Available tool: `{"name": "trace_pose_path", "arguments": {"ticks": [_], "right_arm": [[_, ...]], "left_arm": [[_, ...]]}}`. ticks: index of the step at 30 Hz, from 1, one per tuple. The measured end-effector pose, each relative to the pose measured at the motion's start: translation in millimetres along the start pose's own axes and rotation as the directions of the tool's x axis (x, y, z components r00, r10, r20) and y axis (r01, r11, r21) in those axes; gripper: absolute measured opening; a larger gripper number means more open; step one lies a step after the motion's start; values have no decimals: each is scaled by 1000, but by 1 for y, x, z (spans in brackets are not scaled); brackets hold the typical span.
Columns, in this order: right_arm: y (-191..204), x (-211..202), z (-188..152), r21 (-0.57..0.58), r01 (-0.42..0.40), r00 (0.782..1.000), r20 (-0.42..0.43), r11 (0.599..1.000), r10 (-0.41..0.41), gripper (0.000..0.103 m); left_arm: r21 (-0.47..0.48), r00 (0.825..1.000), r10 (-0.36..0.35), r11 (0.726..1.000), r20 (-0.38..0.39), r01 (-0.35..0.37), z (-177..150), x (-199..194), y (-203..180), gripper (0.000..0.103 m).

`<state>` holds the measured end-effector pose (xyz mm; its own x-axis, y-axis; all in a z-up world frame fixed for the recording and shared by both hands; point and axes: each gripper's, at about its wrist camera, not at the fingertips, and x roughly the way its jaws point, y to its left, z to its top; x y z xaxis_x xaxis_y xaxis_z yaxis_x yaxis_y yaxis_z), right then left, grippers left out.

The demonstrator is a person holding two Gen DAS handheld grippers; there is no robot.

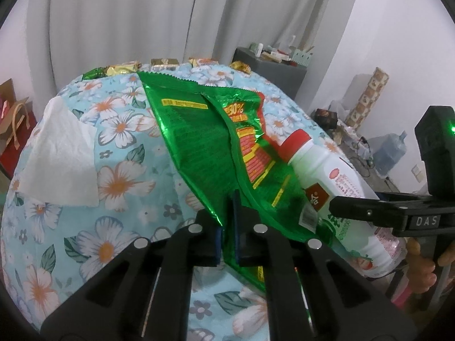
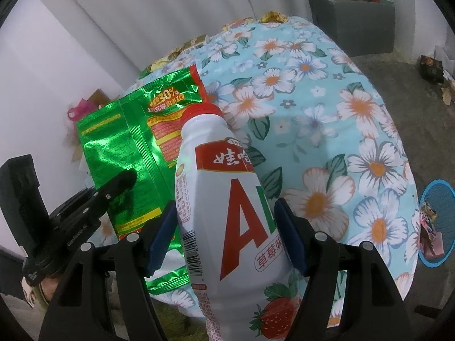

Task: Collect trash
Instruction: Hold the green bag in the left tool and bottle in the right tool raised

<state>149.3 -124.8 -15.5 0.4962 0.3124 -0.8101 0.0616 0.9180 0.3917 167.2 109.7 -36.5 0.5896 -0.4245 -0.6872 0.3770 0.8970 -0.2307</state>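
Observation:
My left gripper is shut on the near edge of a shiny green snack bag, which is lifted off the flowered tablecloth. The same green snack bag appears at the left of the right wrist view, with the left gripper's finger dark against it. My right gripper is shut on a white drink bottle with a red cap and a strawberry label, blue pads pressing both its sides. That white bottle leans beside the bag in the left wrist view, where the right gripper's finger shows.
A white paper tissue lies on the cloth at the left. Gold and green wrappers line the table's far edge. A blue basket with trash stands on the floor at the right. A grey cabinet is behind the table.

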Motion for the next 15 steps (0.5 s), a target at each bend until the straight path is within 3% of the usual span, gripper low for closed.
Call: {"name": "trace_pose_path", "arguments": {"ticks": [15], "right_arm": [[0, -35, 1, 8, -3, 996, 86, 1000, 2, 67]], "left_arm": [[-7, 995, -83, 996, 59, 83, 5, -28, -10, 0]]}}
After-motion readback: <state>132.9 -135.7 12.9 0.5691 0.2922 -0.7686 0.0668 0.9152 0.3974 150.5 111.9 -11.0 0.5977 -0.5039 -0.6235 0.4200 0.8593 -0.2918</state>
